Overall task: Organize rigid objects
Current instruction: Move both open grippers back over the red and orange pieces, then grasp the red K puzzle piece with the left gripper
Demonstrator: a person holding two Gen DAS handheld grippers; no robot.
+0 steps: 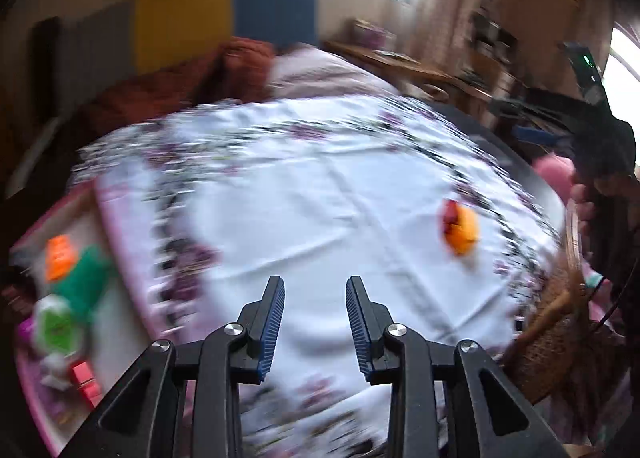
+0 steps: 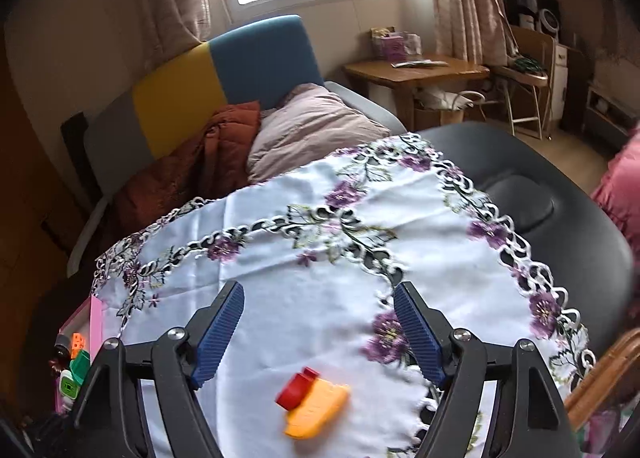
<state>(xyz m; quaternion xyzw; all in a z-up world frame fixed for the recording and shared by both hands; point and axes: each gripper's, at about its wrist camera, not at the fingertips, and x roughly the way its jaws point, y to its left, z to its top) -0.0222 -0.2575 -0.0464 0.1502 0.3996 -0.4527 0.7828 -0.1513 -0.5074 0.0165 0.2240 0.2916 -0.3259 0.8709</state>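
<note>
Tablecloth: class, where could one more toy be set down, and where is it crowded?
Free: the plain middle of the tablecloth, between the purple flower border and the orange-and-red toy. Crowded: the pink tray at the cloth's left edge, packed with small toys. The wicker basket hems the right edge.

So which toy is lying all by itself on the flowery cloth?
Find the white tablecloth with purple flowers. Near its front edge, below the right gripper's open jaws, lies an orange toy with a red cap. It lies alone; the other toys sit in the pink tray at the left.
</note>
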